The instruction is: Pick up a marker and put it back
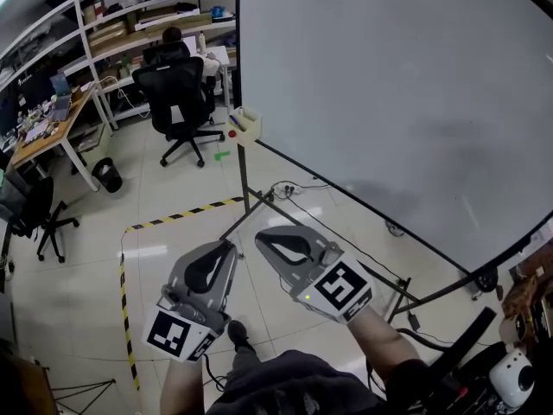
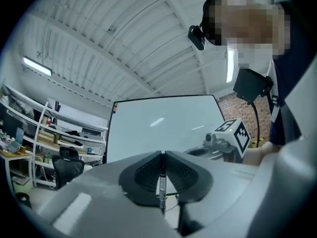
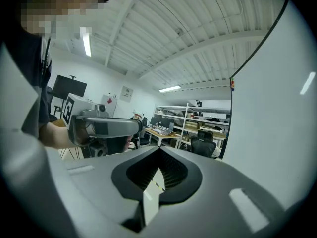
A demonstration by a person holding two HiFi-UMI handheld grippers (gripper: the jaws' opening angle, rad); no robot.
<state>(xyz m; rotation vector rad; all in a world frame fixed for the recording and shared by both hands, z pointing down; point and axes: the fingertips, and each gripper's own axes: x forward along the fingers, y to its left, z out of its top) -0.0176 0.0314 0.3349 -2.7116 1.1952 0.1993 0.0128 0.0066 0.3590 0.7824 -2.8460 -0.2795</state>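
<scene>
Left gripper (image 1: 227,246) tips pressed together; thin dark sliver (image 2: 162,185) in gap, unidentifiable. Right gripper (image 1: 260,236) pressed together, empty. Tray (image 1: 247,126) at 12 o'clock, contents indistinct.

Pale glossy tiled floor (image 1: 164,266), yellow-and-black tape line (image 1: 183,215) across it, metal stand (image 1: 243,175) of the whiteboard (image 1: 389,102), 2 black office chairs (image 1: 177,98), small black bin (image 1: 108,174) near a desk (image 1: 52,137), green scrap (image 1: 222,155) beside 1 chair's base.
</scene>
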